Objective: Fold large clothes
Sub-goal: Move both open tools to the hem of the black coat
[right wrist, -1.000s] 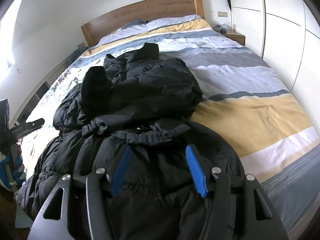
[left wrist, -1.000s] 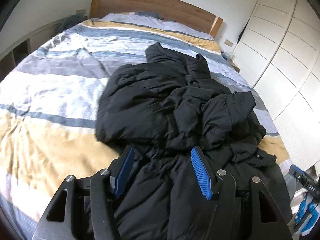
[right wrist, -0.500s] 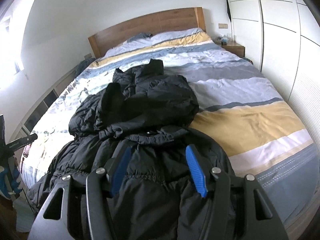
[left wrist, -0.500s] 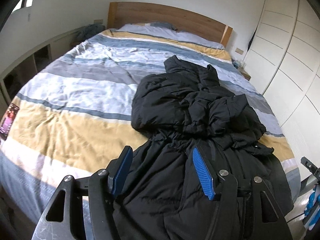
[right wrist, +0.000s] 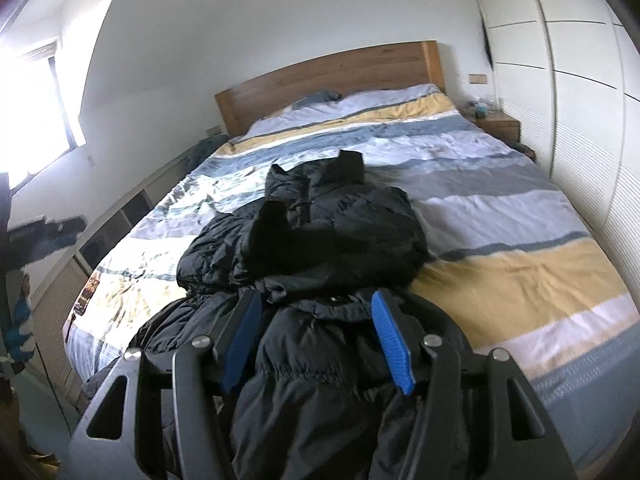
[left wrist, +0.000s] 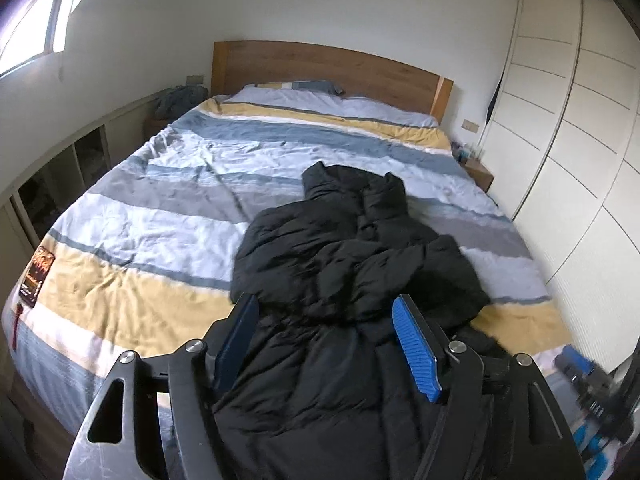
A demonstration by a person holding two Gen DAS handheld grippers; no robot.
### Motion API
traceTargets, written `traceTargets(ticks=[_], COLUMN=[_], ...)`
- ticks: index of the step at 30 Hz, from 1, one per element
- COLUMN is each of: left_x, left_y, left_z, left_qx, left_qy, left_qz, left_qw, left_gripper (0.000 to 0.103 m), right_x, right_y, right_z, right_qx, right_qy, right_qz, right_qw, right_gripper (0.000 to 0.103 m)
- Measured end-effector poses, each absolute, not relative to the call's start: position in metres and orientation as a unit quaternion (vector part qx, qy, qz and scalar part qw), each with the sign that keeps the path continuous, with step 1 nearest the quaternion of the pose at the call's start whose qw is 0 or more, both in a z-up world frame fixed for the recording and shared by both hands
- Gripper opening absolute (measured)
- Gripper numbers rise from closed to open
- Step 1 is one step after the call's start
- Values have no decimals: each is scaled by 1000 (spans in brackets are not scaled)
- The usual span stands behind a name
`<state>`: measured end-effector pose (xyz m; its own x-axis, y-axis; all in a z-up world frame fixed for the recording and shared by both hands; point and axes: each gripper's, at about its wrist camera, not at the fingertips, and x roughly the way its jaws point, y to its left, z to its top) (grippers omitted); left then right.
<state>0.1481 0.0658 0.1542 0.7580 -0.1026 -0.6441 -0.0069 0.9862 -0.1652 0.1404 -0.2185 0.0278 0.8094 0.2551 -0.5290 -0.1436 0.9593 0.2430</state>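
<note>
Step in hand: judged as the lower-hem fold of the black puffer coat (left wrist: 344, 360); each gripper needs a bite on one hem corner near the foot of the bed, then an even lift toward the collar.
Technique: take both corners at matched height; the padded fabric looks bulky and slippery, so a deep bite through the full thickness is advised, with slow travel to stop the bunched sleeves shifting.
Left gripper (left wrist: 326, 340): jaws spread wide, blue pads (left wrist: 414, 350) on either side of the hem section; nothing clamped, and contact with the fabric cannot be confirmed.
Right gripper (right wrist: 316, 338): jaws equally spread above the hem; released, no fabric pinched.
Coat position: lengthwise on the striped duvet (left wrist: 132, 240), hem over the foot edge, sleeves heaped across the middle, collar toward the headboard (left wrist: 332, 68).
Risk: judged that the heaped sleeves produce a lumpy fold unless flattened first.
Beyond: wardrobe doors (left wrist: 580, 120) along the right side.
</note>
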Motion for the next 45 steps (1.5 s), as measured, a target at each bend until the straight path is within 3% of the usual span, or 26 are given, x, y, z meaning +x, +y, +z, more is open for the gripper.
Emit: traceTargets(ticks=[10, 22, 31, 38, 45], left_x=[227, 351, 387, 367, 325], left_y=[45, 107, 95, 74, 57], left_z=[120, 25, -53, -40, 44], left_qx=[-99, -84, -50, -28, -48], left_qy=[377, 430, 495, 508, 460], left_qz=[-5, 87, 75, 68, 58], left_qw=[921, 895, 864, 858, 885], left_gripper=[69, 69, 69, 69, 69], right_x=[221, 359, 406, 383, 325], right_y=[-153, -55, -79, -115, -158], right_z=[17, -20, -82, -85, -31], right_qx=[47, 9, 16, 32, 31], right_qy=[306, 317, 382, 405, 372], right_qz=[180, 220, 179, 157, 130], right_qw=[934, 922, 907, 900, 918], right_gripper=[56, 56, 56, 56, 56])
